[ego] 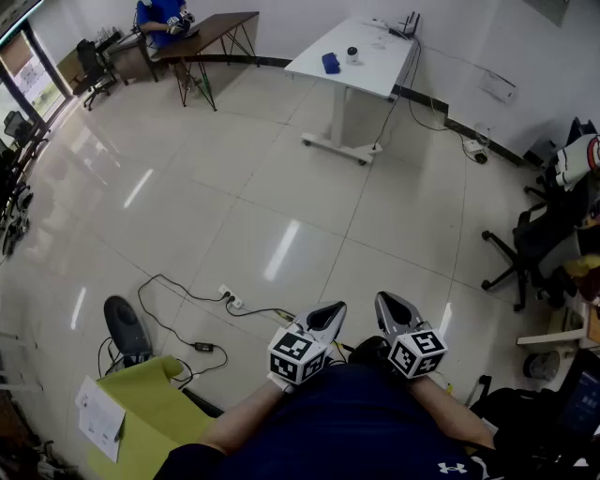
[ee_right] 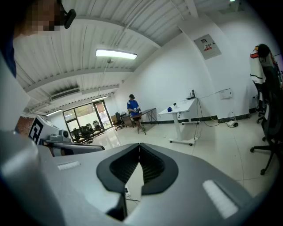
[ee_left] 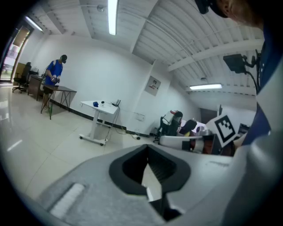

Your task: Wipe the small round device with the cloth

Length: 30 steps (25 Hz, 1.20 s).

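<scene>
Head view: two closed grippers (ego: 332, 311) (ego: 385, 302)

The floor (ego: 281, 197) is glossy pale tile that mirrors the ceiling lights in bright streaks. The white table (ego: 366, 67) at upper centre has a smooth matt top, and the table (ego: 211, 28) at upper left looks like dark brown wood. At lower left a matt yellow-green sheet (ego: 155, 403) lies under white printed paper (ego: 98, 419), and the left gripper (ego: 334, 308) and right gripper (ego: 384, 301) have smooth matt grey plastic shells with black ribbed pads (ee_right: 152, 167).
</scene>
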Each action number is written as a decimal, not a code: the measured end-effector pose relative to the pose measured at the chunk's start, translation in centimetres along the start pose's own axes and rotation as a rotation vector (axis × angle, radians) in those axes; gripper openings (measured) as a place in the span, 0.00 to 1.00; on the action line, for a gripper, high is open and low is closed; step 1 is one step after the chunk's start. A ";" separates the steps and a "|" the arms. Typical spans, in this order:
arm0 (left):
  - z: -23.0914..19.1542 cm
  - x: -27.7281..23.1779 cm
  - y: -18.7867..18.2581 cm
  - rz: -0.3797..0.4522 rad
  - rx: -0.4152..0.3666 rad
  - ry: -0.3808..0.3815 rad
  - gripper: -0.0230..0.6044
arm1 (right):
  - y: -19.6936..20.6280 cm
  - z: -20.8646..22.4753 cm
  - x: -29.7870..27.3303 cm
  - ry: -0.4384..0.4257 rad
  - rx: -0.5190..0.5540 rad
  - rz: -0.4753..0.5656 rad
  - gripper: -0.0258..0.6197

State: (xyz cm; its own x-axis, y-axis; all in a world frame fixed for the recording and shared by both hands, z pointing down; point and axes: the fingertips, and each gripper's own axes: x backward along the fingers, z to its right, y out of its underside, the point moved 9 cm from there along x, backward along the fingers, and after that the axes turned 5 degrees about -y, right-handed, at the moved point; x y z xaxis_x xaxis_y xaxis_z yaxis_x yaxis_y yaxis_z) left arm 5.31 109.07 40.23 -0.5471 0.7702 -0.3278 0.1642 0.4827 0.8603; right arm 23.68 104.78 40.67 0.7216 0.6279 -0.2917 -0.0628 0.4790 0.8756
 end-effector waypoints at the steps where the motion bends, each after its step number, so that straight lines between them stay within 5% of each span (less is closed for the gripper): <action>1: -0.5 -0.4 -0.3 0.004 -0.002 0.001 0.04 | -0.4 0.2 -0.6 0.004 0.007 0.006 0.06; 17: -6.3 -7.4 -4.3 -0.050 0.014 -0.067 0.04 | -4.6 6.5 -9.2 -0.041 -0.008 0.003 0.06; 30: -6.7 -19.2 -10.2 -0.108 0.000 -0.075 0.04 | -11.7 17.5 -14.1 -0.074 -0.038 0.025 0.06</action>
State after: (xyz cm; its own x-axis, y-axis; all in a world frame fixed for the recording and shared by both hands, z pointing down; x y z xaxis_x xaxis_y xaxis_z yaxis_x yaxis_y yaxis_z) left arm 8.68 86.56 40.36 -0.4986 0.7429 -0.4466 0.1073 0.5642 0.8187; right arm 26.28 79.65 41.29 0.7681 0.5937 -0.2398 -0.1064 0.4877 0.8665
